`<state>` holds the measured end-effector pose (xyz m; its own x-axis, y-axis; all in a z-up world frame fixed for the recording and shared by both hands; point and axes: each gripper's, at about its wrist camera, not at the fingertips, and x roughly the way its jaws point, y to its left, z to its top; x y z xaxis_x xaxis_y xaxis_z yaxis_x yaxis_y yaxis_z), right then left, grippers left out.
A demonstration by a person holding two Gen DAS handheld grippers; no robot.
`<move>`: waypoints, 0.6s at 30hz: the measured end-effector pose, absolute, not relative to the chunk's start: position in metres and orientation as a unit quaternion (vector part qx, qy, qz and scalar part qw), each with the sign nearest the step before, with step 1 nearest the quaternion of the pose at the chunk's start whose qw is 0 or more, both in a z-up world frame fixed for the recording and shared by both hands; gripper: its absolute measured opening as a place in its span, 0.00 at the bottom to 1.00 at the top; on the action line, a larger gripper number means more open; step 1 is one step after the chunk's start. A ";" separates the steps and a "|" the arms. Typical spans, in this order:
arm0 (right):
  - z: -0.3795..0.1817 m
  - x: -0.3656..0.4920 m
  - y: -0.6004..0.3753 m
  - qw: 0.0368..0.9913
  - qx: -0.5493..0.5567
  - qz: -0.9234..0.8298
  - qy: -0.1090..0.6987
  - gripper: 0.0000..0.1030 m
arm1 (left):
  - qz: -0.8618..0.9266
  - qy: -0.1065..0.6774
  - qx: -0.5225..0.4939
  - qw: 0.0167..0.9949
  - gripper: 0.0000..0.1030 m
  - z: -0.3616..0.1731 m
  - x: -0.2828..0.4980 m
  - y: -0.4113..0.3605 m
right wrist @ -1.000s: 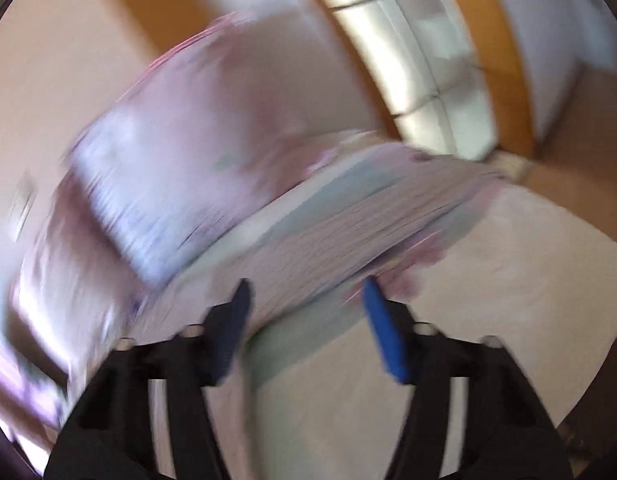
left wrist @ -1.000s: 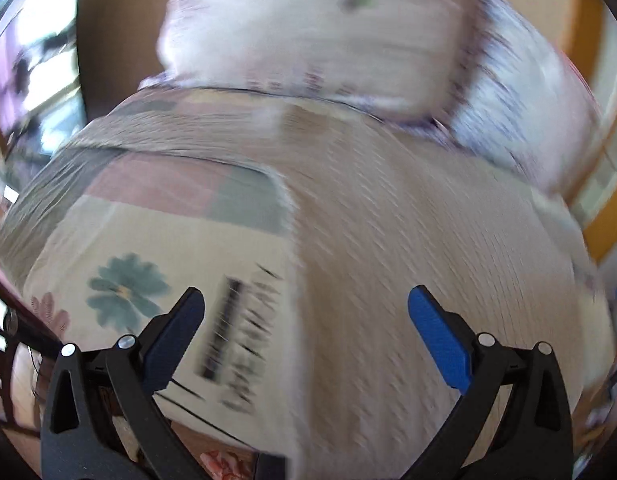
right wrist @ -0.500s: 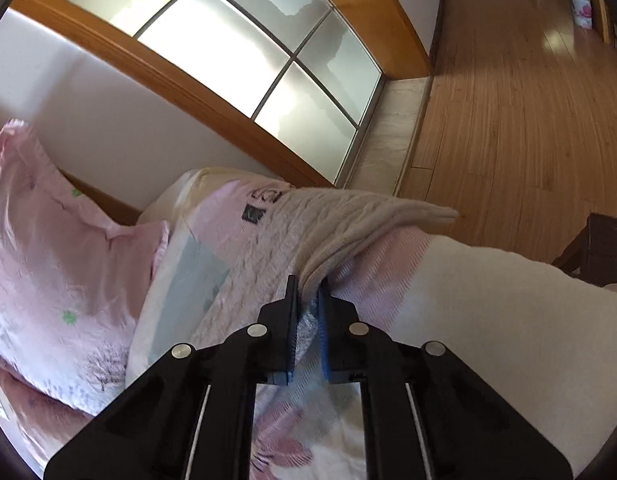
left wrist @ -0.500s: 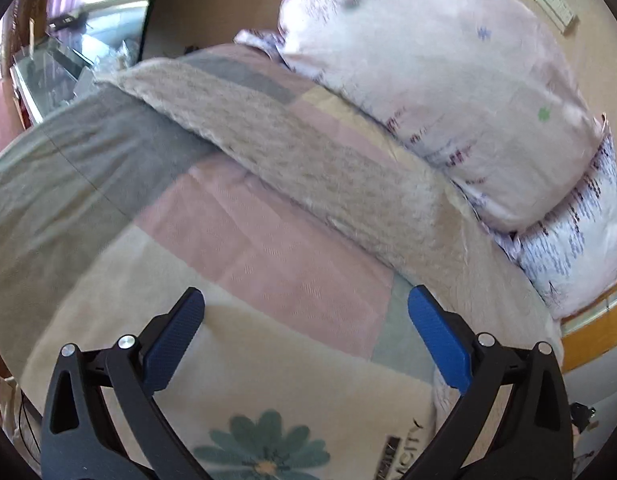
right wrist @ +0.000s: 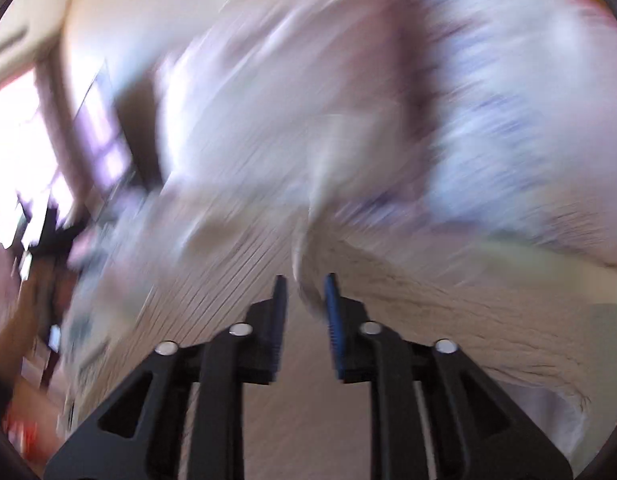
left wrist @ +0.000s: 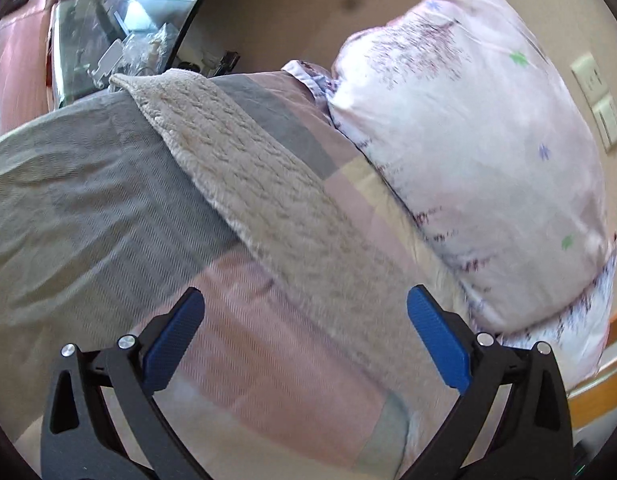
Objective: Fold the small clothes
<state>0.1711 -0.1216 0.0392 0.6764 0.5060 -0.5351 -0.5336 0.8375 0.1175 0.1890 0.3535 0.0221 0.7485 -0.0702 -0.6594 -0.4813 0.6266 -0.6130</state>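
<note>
A beige knitted garment lies as a long strip across the patchwork bedspread, running from the far left edge toward the lower right. My left gripper is wide open and empty, hovering above the strip's near part. In the blurred right wrist view, my right gripper has its jaws slightly apart, with a fold of the beige garment between them. The blur hides whether the pads still pinch the fabric.
Two pink-white patterned pillows lean against the wall at the bed's head. A glass-topped side table with clutter stands beyond the bed's far edge. A wooden bed frame shows at the lower right. Wall switches sit above the pillows.
My right gripper, shut on the garment's edge half a second ago, has swung round fast and its jaws have parted slightly. My left gripper stayed open and moved closer along the strip.
</note>
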 end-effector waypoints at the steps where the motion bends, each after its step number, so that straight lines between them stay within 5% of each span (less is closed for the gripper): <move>1: 0.027 0.165 -0.103 0.907 -0.049 0.298 0.295 0.22 | 0.123 0.331 -0.427 0.833 0.96 0.019 0.191 0.359; 2: 0.021 0.157 -0.099 0.907 -0.059 0.302 0.287 0.25 | 0.122 0.327 -0.441 0.827 0.93 0.015 0.194 0.366; 4: 0.025 0.151 -0.120 0.922 -0.037 0.281 0.263 0.62 | 0.128 0.315 -0.449 0.826 0.89 0.014 0.198 0.376; 6: 0.037 0.145 -0.158 0.938 0.002 0.249 0.240 0.74 | 0.134 0.310 -0.453 0.825 0.82 0.012 0.204 0.388; 12: 0.045 0.123 -0.281 0.960 0.083 0.124 0.238 0.76 | 0.140 0.289 -0.513 0.796 0.45 -0.002 0.212 0.425; 14: 0.038 0.116 -0.316 0.959 0.109 0.093 0.244 0.76 | 0.148 0.299 -0.514 0.790 0.11 -0.003 0.215 0.430; 18: 0.027 0.100 -0.360 0.960 0.129 0.056 0.243 0.76 | 0.146 0.308 -0.428 0.837 0.07 0.041 0.227 0.397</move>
